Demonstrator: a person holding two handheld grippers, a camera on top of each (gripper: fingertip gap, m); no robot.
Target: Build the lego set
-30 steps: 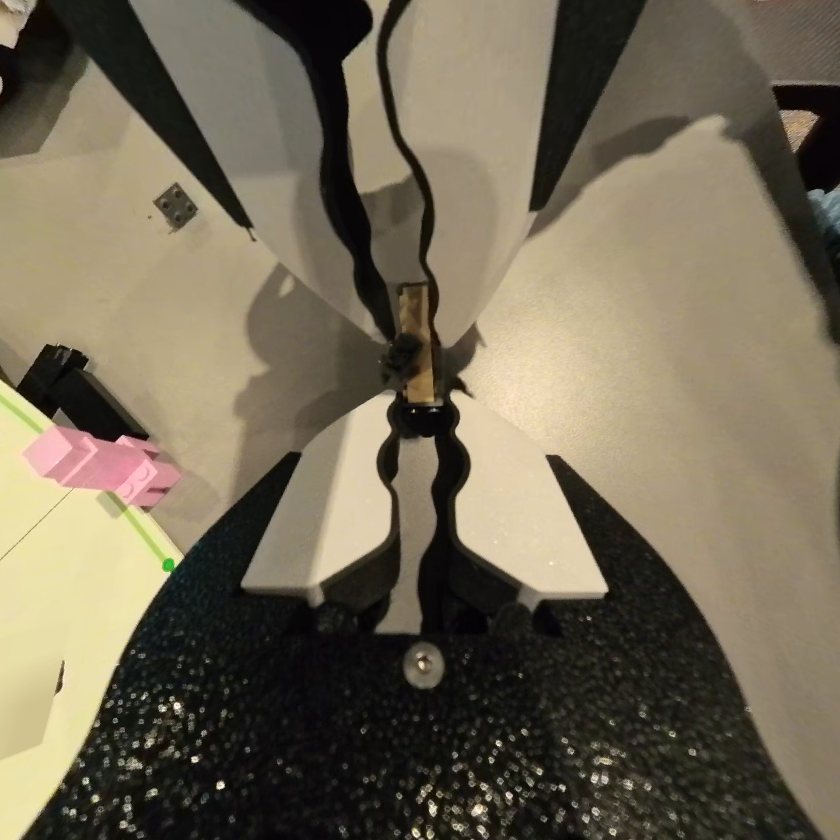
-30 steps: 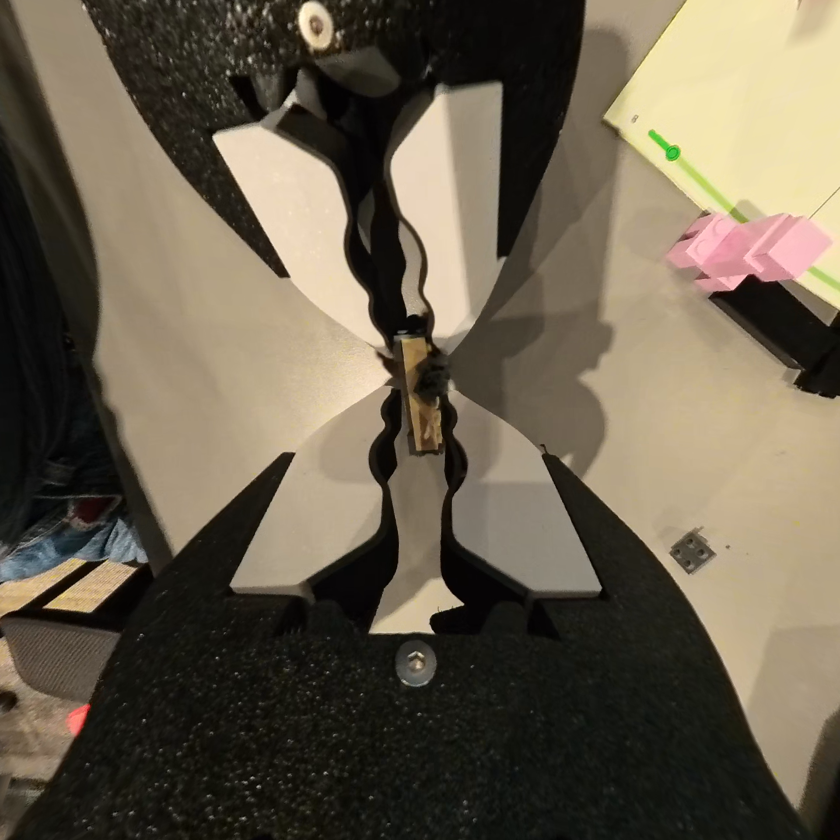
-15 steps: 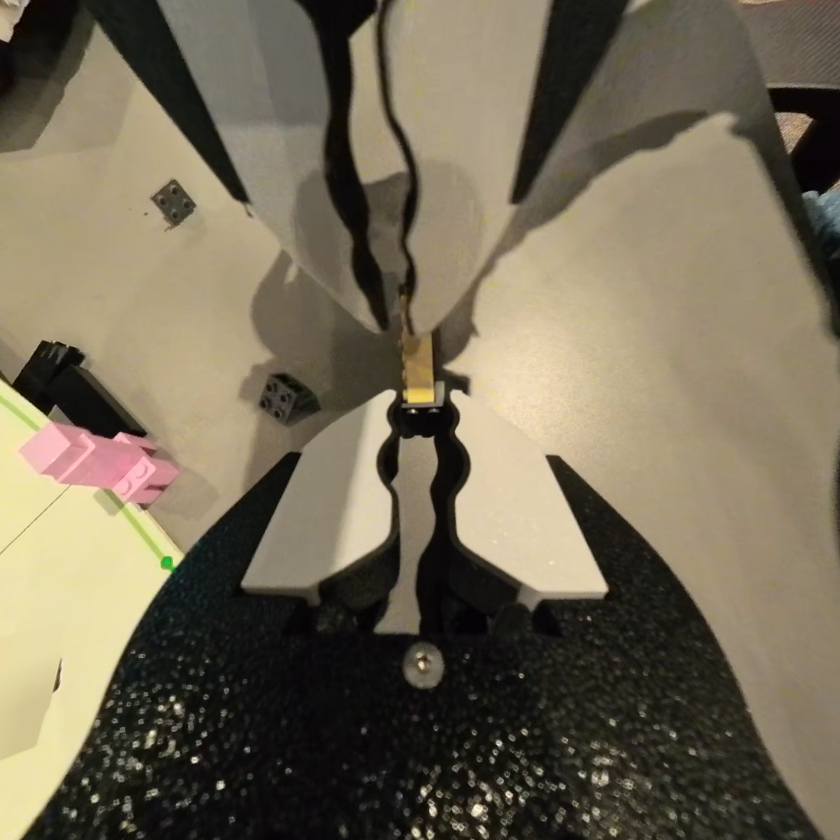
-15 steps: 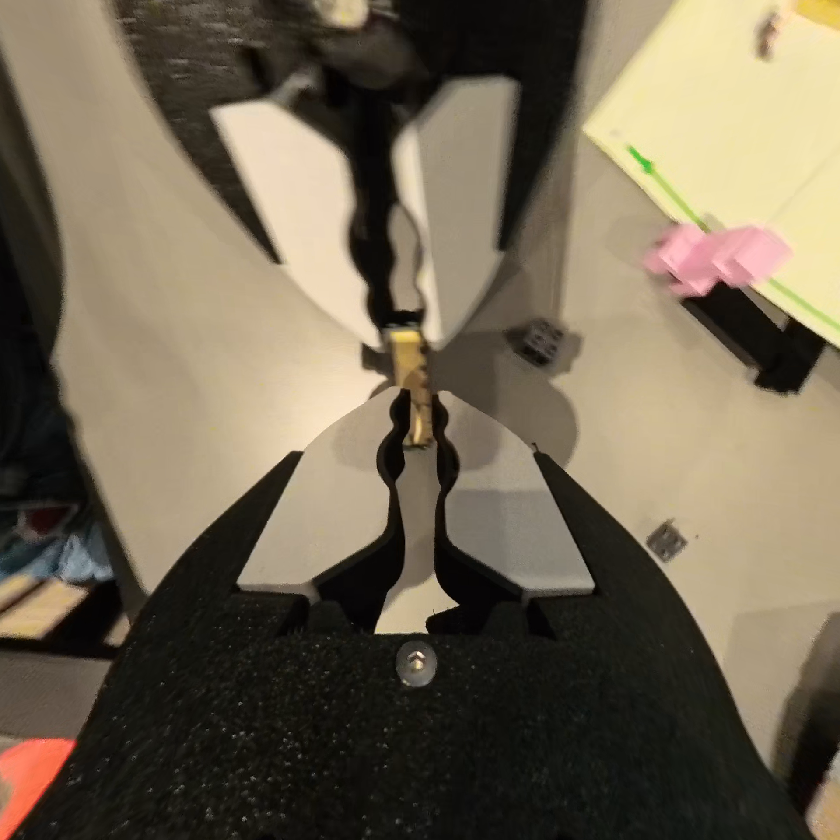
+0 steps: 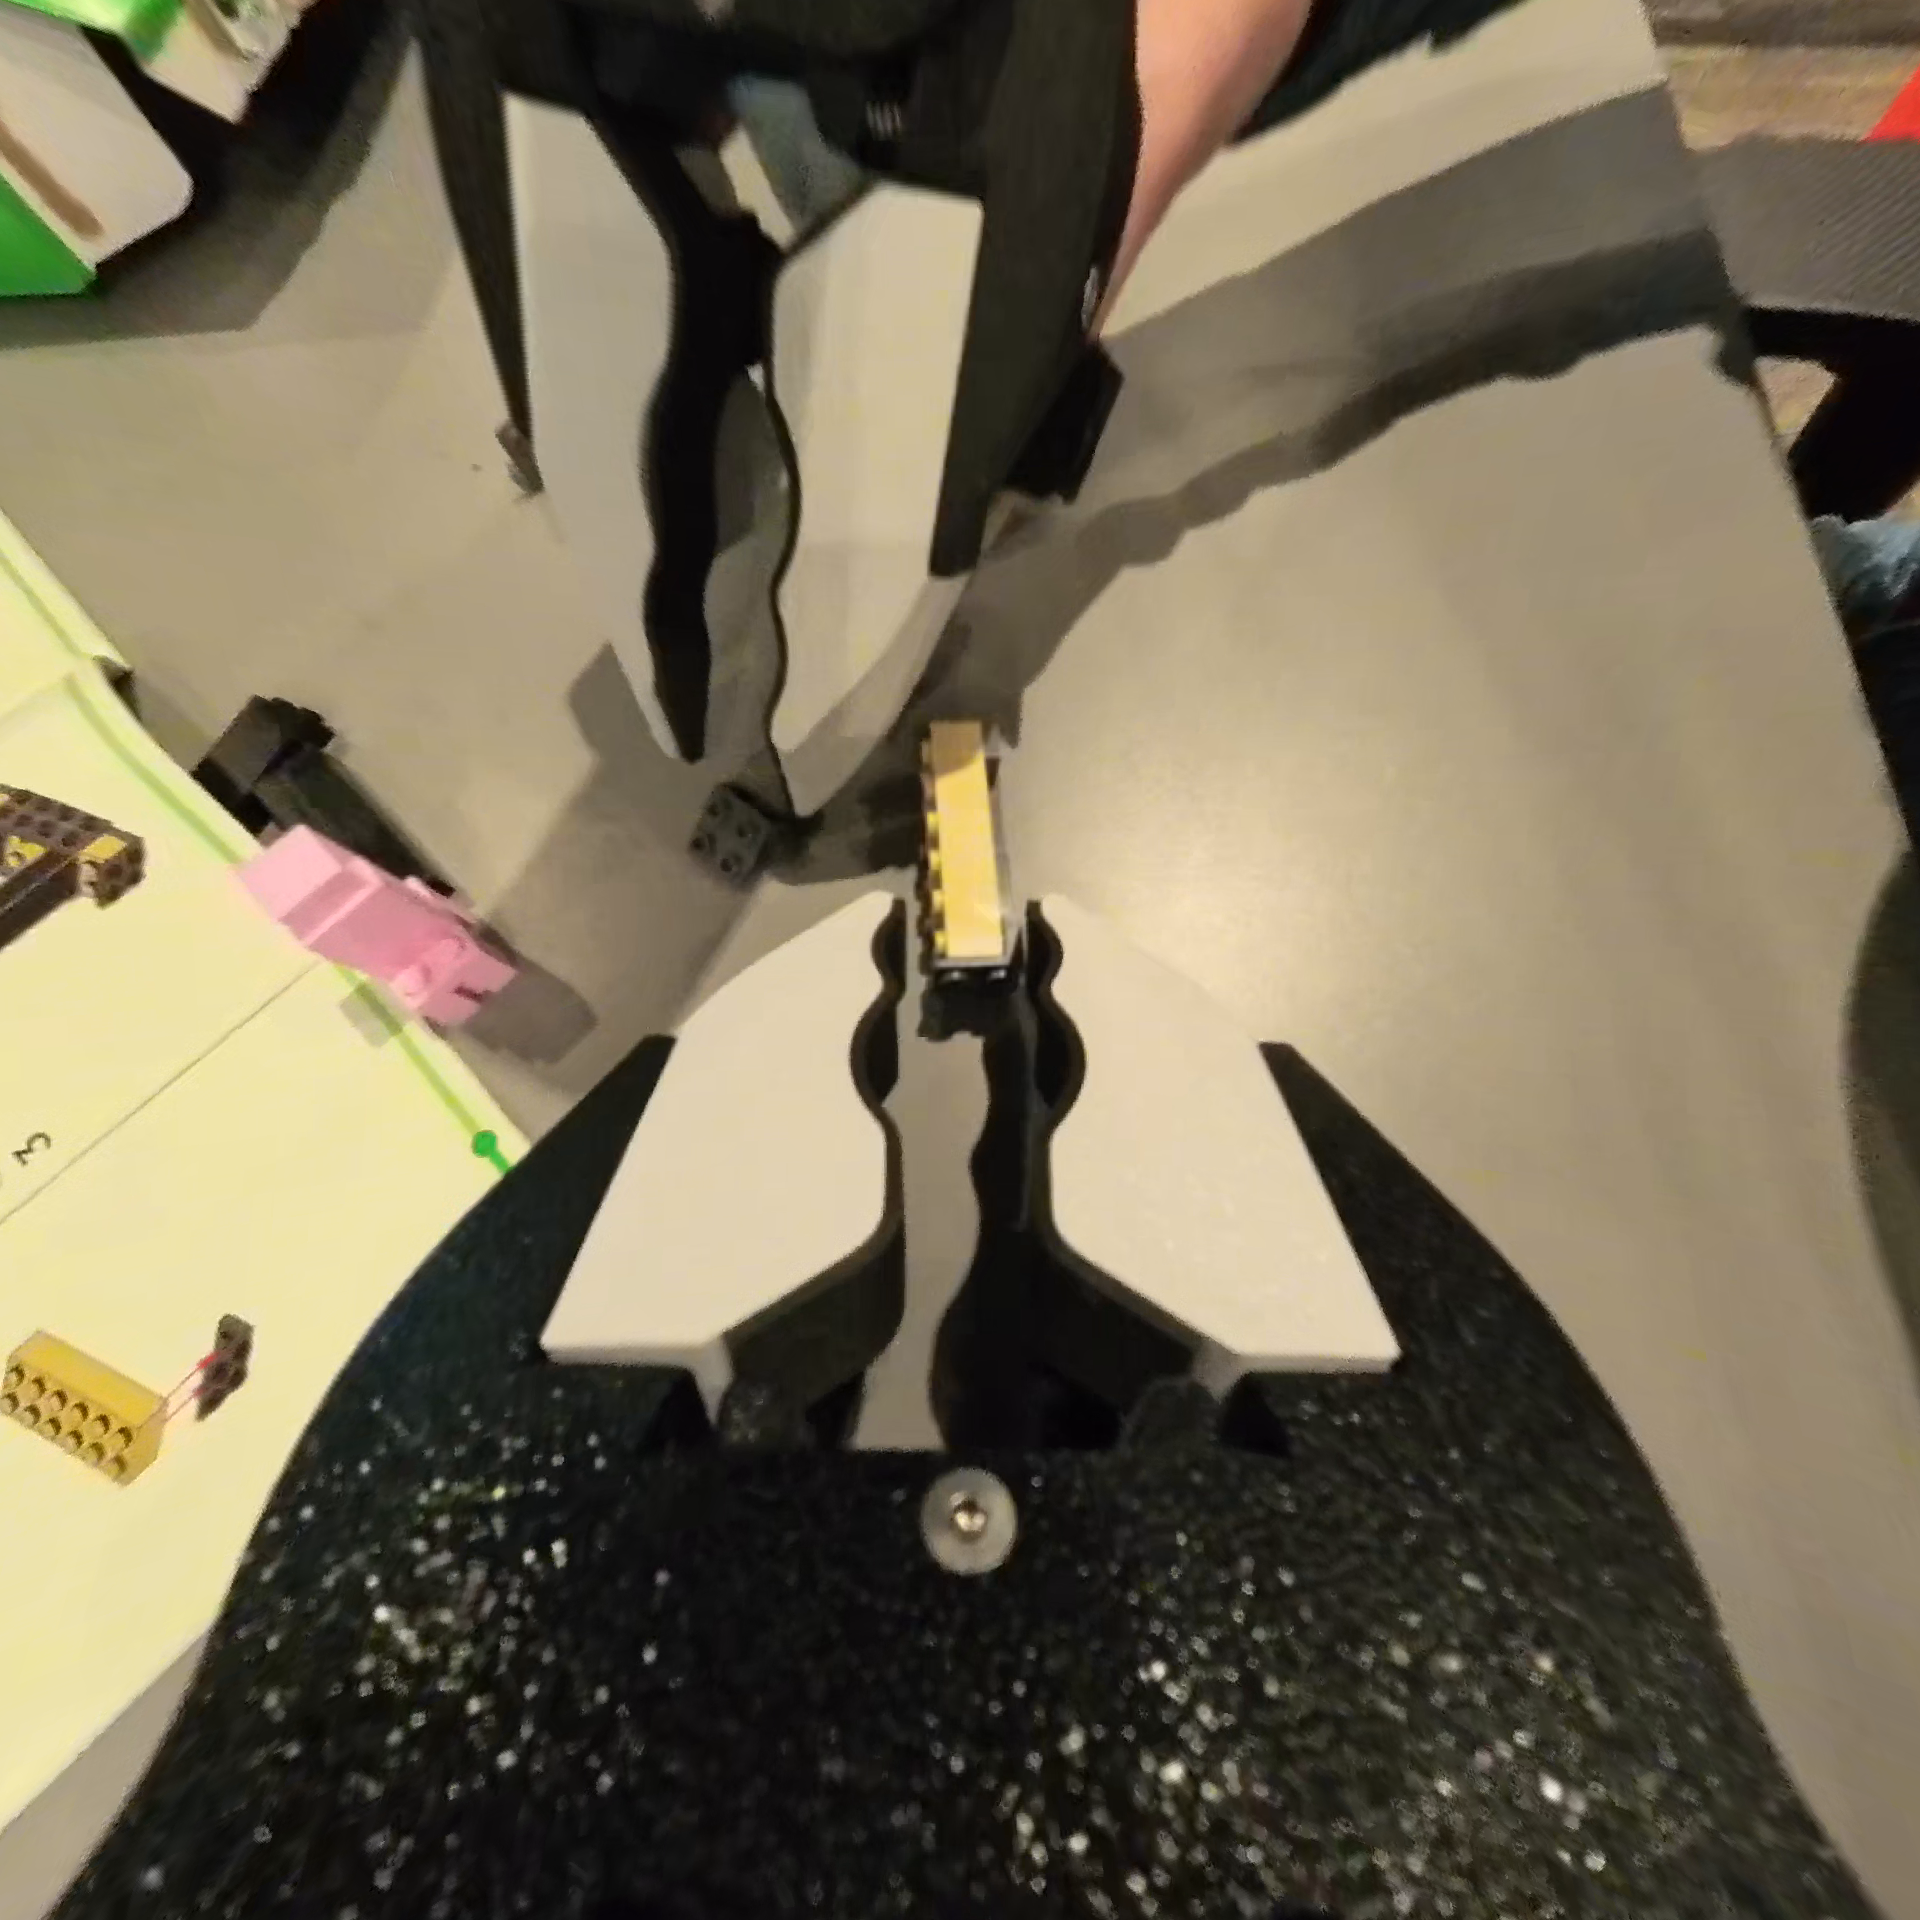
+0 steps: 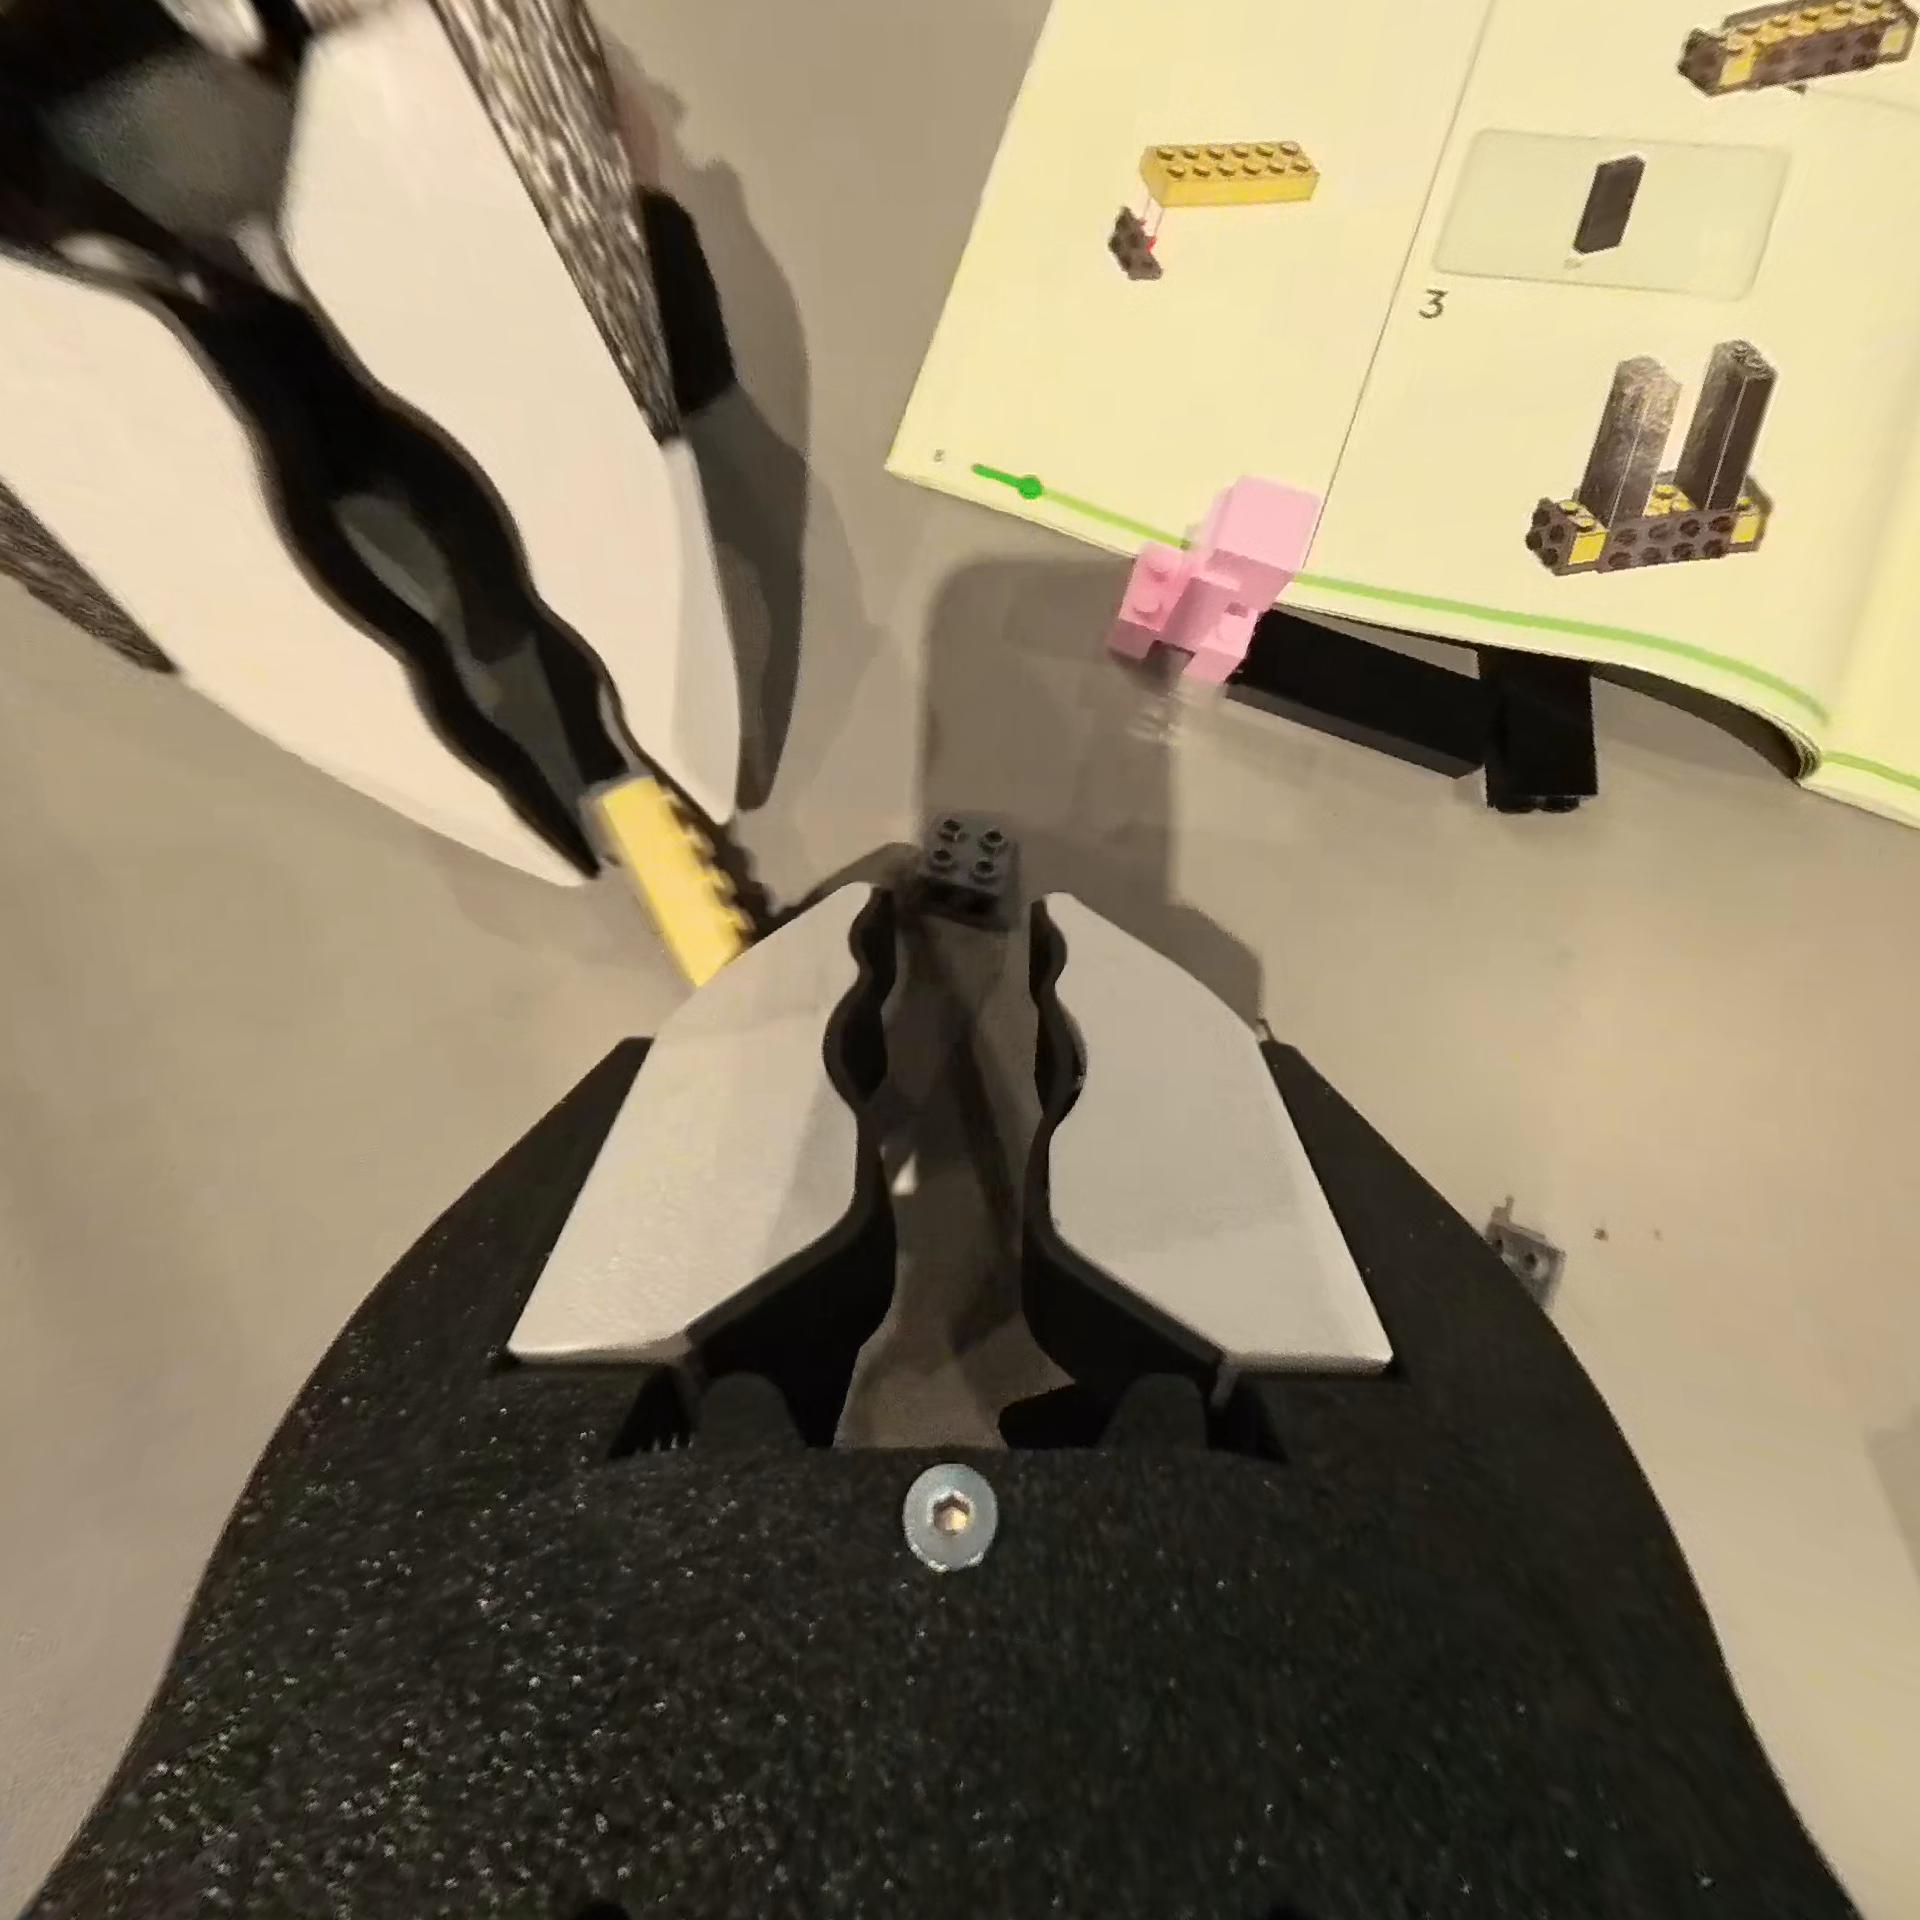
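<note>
1. Grey and matte, the desk (image 5: 1455, 831) is seen in both wrist views, with an open instruction booklet (image 6: 1351, 312) lying on it at one side.
2. The left gripper (image 5: 971, 935) is closed on a long yellow brick (image 5: 966, 852), which is held by one end between the fingertips, with the rest projecting forward above the desk.
3. A black piece is seen at the gripped end of the yellow brick in the left wrist view; how it is joined cannot be told.
4. The right gripper (image 6: 951, 914) is held with a narrow gap between its jaws, and nothing is clamped in it.
5. A small dark 2x2 brick (image 6: 971, 852) is found on the desk just in front of the right gripper's fingertips, studs up; whether it is touched by them cannot be told.
6. In the left wrist view the same dark brick (image 5: 732, 836) is seen just left of the yellow brick, apart from it.
7. A pink brick assembly (image 6: 1210, 582) is placed on the near edge of the booklet, beside long black pieces (image 6: 1382, 696) lying partly under the page.
8. A small grey plate (image 6: 1525, 1259) is seen alone on the desk, well apart from the rest.
</note>
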